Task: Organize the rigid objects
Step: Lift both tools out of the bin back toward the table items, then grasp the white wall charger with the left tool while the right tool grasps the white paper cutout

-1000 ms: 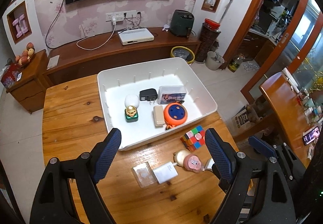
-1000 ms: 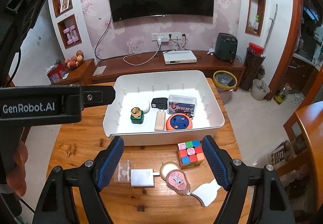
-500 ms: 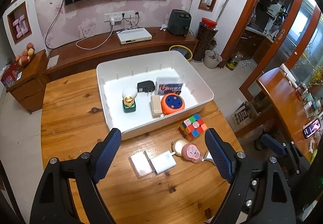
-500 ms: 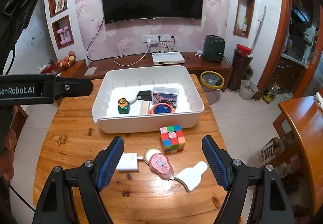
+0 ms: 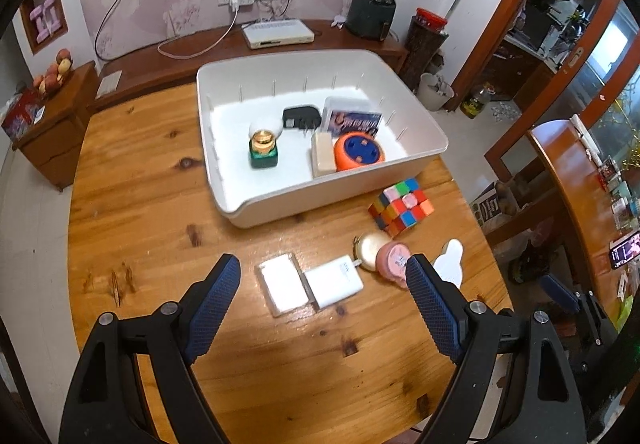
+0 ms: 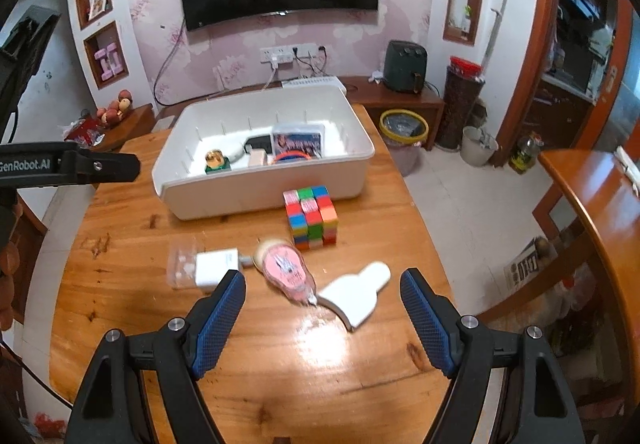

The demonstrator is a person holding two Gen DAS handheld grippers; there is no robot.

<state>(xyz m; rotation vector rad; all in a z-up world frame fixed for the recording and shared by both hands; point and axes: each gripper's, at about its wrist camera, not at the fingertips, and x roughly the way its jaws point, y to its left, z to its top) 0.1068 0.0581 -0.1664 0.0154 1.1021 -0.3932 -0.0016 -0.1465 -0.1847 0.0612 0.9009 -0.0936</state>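
Descent on the right side: over the last second my right tongs [image 6: 322, 300] have dropped and pulled back, so the pink tape dispenser [image 6: 286, 270] and white flat piece [image 6: 356, 294] now lie just ahead of the spread, empty jaws. Left tongs [image 5: 322, 290] have lowered too, wide apart, holding nothing, over the clear case [image 5: 283, 284] and white charger [image 5: 334, 284]. Bin [image 5: 224, 180] unchanged: bottle, black plug, card box, orange reel inside. Cube [image 6: 311, 218], gold compact [image 5: 367, 252] and the rest remain on the table [image 5: 140, 204]. Judgement: next pick is starting, probably the dispenser.
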